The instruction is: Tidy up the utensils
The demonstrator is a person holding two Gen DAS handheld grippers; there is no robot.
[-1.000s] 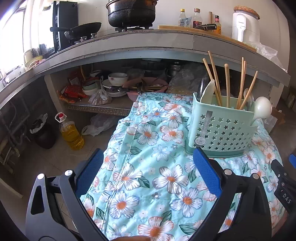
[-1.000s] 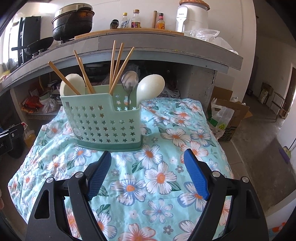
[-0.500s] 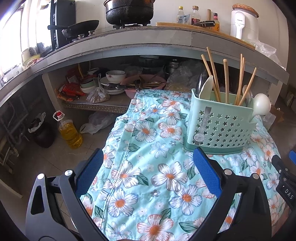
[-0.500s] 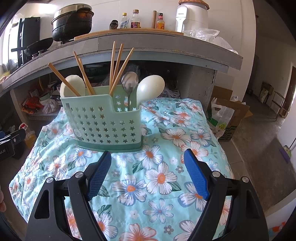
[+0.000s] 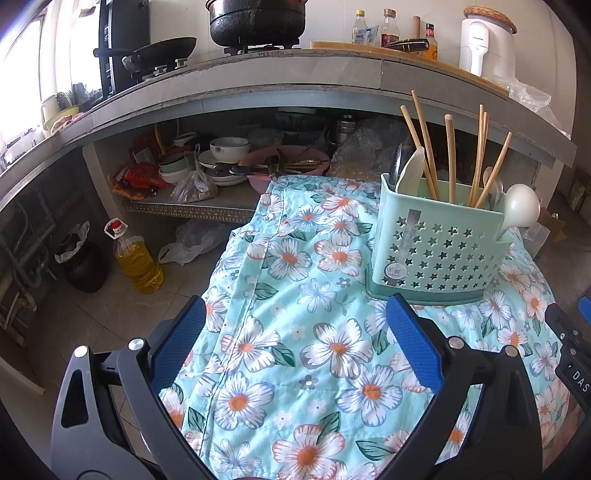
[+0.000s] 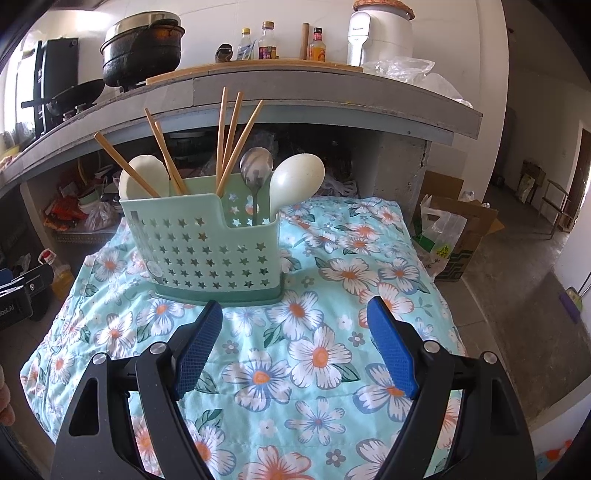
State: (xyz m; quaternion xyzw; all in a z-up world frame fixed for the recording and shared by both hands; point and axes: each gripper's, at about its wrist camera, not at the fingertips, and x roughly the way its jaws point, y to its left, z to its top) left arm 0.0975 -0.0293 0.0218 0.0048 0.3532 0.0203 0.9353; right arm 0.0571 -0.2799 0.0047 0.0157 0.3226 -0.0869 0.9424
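Observation:
A mint green utensil holder (image 5: 436,247) with star-shaped holes stands on a table covered by a floral cloth (image 5: 306,339). It also shows in the right wrist view (image 6: 207,247). It holds several wooden chopsticks (image 6: 229,136), a metal spoon (image 6: 255,168) and two white spoons (image 6: 295,179). My left gripper (image 5: 295,325) is open and empty, to the left of and in front of the holder. My right gripper (image 6: 295,325) is open and empty, just in front of the holder.
A grey counter (image 5: 295,77) with a black pot (image 5: 256,20), bottles and a white appliance runs behind the table. Bowls (image 5: 229,147) sit on the shelf under it. An oil bottle (image 5: 136,258) stands on the floor at left. Cardboard boxes (image 6: 461,229) lie at right.
My left gripper has drawn back and a little left, so the holder looks smaller and further. The right gripper has hardly moved. Both stay open.

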